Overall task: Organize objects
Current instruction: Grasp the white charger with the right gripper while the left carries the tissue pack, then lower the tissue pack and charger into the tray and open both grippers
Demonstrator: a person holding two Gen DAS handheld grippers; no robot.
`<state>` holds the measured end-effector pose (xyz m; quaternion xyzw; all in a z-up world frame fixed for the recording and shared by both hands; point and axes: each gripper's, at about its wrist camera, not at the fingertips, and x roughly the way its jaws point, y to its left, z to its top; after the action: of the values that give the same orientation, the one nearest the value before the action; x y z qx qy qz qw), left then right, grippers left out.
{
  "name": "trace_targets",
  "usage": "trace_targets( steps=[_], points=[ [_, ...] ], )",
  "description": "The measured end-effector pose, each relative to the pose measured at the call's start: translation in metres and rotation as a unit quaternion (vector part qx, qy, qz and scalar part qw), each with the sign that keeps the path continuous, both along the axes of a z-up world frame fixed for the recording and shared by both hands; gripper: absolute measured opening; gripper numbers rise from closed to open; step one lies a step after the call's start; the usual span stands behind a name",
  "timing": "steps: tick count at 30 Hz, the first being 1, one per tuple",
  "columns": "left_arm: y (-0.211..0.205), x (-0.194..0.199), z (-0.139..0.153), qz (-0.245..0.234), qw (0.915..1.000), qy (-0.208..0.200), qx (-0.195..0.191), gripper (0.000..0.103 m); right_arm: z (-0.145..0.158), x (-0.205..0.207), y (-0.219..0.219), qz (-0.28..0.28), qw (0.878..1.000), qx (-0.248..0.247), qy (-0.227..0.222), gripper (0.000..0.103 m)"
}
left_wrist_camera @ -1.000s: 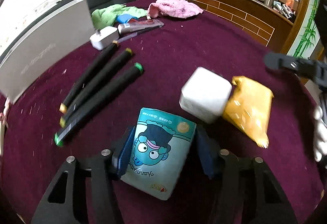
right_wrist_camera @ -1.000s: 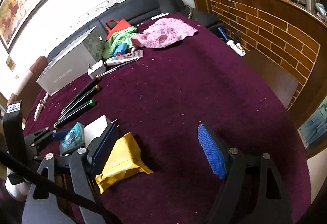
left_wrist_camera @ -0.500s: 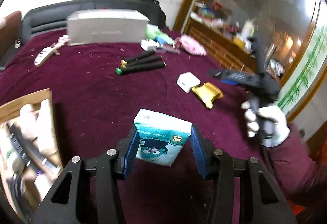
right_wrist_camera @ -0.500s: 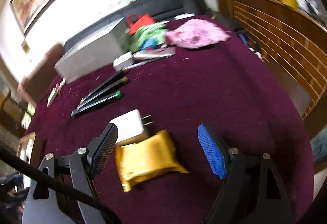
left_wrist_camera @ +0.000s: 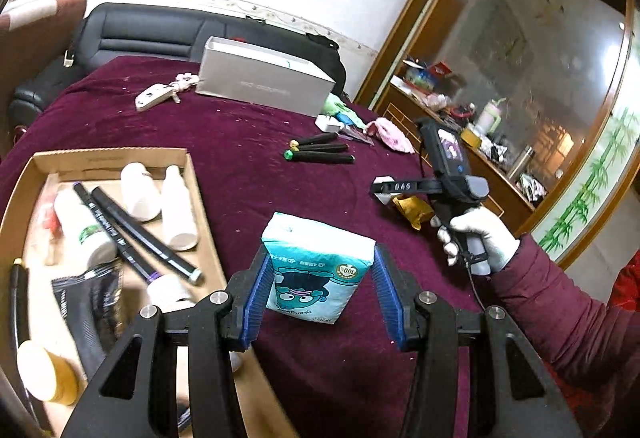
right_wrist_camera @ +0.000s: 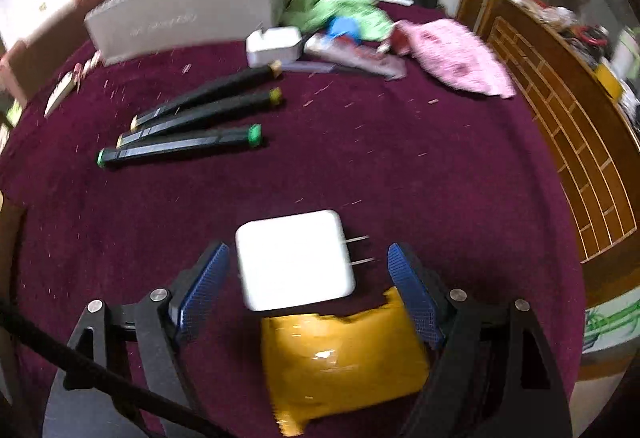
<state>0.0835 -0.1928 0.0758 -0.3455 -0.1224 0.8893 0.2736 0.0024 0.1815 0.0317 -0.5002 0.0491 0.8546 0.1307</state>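
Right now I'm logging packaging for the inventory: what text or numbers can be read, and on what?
"100": round badge on the tissue pack held in the left hand-held gripper.
"0AS": white tag on the right hand-held gripper.
Grey box lettering: too blurred.
Marker print: too small.

Near the lower middle of the left wrist view, the teal plastic tissue pack with a cartoon face (left_wrist_camera: 316, 270) carries a small round green-and-gold seal reading "100" at its upper right corner; the other print on it is too small or upside down to read. At mid right of the same view, the black arm of the other hand-held tool (left_wrist_camera: 404, 186) bears white characters that look like "OAS", seemingly inverted. The lettering on the long grey cardboard box (left_wrist_camera: 260, 82) at upper centre is too faint to read in either view.
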Motion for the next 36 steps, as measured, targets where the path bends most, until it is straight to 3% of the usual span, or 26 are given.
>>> trace_targets(
  steps=[3, 5, 12, 18, 28, 36],
  points=[
    [-0.01, 0.006, -0.001, 0.007, 1.0, 0.004, 0.003, 0.043, -0.006, -0.003, -0.006, -0.006, 1.0, 0.023, -0.003, 0.079],
    [-0.015, 0.007, -0.001, 0.011, 0.9999, 0.006, 0.003, 0.043, -0.004, -0.001, -0.002, -0.02, 1.0, 0.006, 0.004, 0.068],
    [-0.03, 0.015, 0.001, 0.024, 0.9995, 0.013, 0.016, 0.043, 0.005, 0.006, 0.001, -0.032, 0.999, -0.028, 0.016, 0.067],
    [-0.058, 0.031, 0.013, 0.051, 0.998, 0.03, 0.021, 0.044, 0.035, 0.023, -0.023, -0.01, 0.997, -0.056, 0.055, 0.067],
    [-0.128, 0.052, 0.02, 0.14, 0.9897, 0.026, -0.007, 0.044, 0.083, 0.044, -0.141, 0.117, 0.98, -0.121, 0.109, 0.068],
    [-0.16, 0.048, 0.0, 0.159, 0.9868, -0.001, -0.029, 0.044, 0.075, 0.047, -0.245, 0.216, 0.96, -0.157, 0.089, 0.068]
  ],
)
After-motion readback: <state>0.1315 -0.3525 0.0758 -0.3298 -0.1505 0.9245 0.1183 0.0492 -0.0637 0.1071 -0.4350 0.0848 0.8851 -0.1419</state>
